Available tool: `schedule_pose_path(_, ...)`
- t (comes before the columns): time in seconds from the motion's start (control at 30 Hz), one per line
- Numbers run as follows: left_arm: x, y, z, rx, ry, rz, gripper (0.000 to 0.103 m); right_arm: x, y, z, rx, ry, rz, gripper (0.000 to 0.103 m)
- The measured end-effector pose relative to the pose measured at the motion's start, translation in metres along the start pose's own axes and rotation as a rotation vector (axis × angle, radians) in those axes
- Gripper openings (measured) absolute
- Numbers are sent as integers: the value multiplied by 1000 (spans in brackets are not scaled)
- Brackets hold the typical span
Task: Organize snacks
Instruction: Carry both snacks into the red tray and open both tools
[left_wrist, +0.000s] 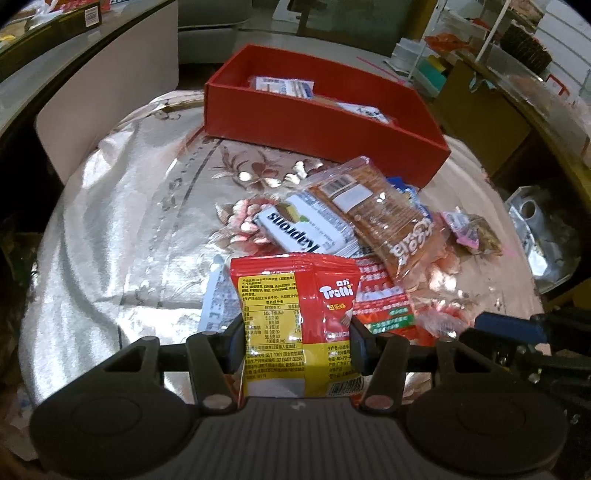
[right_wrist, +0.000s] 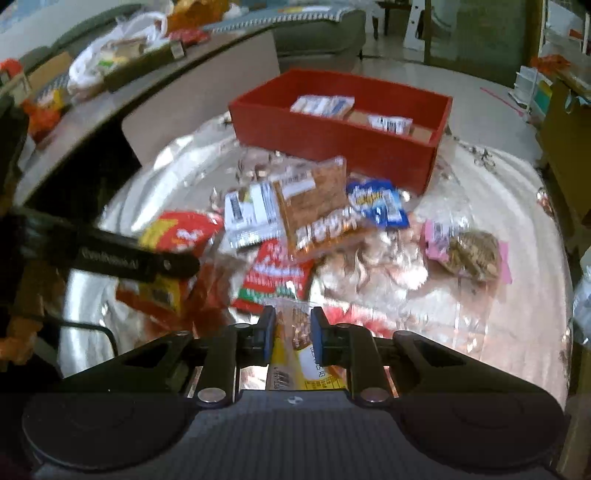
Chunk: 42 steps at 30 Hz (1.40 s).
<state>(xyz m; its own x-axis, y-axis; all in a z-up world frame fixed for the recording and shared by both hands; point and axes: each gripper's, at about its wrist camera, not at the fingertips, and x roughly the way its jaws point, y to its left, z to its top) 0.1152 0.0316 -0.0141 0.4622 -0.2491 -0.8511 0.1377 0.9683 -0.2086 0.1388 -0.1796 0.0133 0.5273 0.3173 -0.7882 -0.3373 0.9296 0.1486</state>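
With each gripper (left_wrist: 297, 345) (right_wrist: 293, 334) clenched on a packet (left_wrist: 295, 317) (right_wrist: 295, 347), carry both over the red box (left_wrist: 325, 122) rim before letting go.

Round table draped in a shiny silver floral cloth (left_wrist: 110, 229), red open box (left_wrist: 317, 125) at its far side, loose heap of snack packets (left_wrist: 354, 221) near the middle, pink-edged nut packet (right_wrist: 469, 251) lying apart to the right

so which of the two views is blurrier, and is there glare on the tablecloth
The right wrist view is blurrier: the snack pile and the red box smear with motion. The left wrist view is sharp, the Trolli packet in the left gripper readable. The shiny tablecloth glares white in both; fisheye bends edges.
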Motion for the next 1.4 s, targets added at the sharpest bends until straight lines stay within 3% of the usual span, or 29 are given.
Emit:
schedule_pose_path(0.27,-1,-12,12,11,-24,-16,48,-12,-13,28,64,-94,27,26)
schedule_pose_path(0.57,2,-30,47,60,-111,6,48,-7,-28,75,80,-184,39,26)
schedule_pose_path(0.9,29,-38,100,84,-151,16,48,23,-58,122,112,-213,2,26)
schedule_pose_path(1.4,71,-39,162,102,-196,69,48,66,-88,164,126,-238,-7,26)
